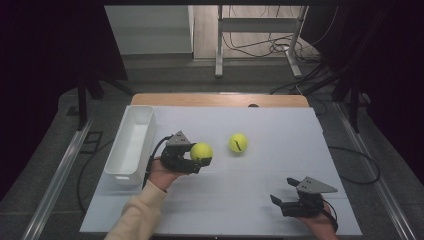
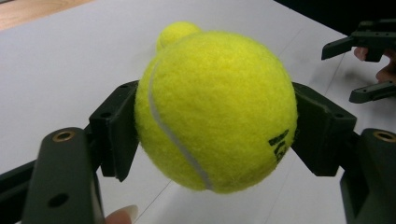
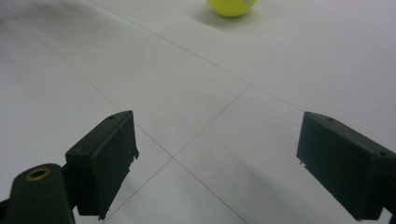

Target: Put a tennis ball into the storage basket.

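Dark room, grey floor [image 1: 165, 80], white table [image 1: 280, 165].

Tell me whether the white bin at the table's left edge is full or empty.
Empty: in the high view the white bin shows only its bare white inside. One tennis ball sits in the left gripper, the other tennis ball lies on the table.

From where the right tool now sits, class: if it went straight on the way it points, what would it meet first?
Probably the loose tennis ball on the white table. The right tool stands open, with bare surface before it; the ball lies slightly off centre, so it might just miss.
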Demonstrator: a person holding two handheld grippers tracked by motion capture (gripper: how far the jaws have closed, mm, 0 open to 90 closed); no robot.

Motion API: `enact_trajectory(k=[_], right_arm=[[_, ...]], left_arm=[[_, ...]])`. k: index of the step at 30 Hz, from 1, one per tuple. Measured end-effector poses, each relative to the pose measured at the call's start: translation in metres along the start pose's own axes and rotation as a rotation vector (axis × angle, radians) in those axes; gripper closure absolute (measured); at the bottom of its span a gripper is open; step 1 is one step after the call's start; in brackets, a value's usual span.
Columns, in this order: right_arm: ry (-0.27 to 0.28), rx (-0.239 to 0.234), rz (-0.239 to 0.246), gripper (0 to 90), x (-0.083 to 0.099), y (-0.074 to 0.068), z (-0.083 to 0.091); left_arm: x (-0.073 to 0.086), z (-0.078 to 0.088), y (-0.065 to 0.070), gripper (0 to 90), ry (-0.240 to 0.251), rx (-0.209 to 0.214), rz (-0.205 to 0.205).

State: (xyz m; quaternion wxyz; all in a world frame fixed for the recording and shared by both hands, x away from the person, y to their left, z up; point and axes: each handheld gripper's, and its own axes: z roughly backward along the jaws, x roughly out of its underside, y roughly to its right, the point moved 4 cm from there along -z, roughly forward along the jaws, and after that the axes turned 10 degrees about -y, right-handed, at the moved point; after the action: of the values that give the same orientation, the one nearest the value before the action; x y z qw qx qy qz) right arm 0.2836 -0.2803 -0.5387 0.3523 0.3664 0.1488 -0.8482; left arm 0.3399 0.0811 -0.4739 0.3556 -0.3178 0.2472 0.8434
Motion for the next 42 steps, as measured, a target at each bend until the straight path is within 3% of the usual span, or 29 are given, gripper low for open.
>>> enact_trajectory(k=[42], right_arm=[[-0.001, 0.003, 0.003, 12.7, 0.000, 0.000, 0.000]], left_arm=[[-0.005, 0.045, -0.012, 26.2, 0.112, -0.037, 0.024]])
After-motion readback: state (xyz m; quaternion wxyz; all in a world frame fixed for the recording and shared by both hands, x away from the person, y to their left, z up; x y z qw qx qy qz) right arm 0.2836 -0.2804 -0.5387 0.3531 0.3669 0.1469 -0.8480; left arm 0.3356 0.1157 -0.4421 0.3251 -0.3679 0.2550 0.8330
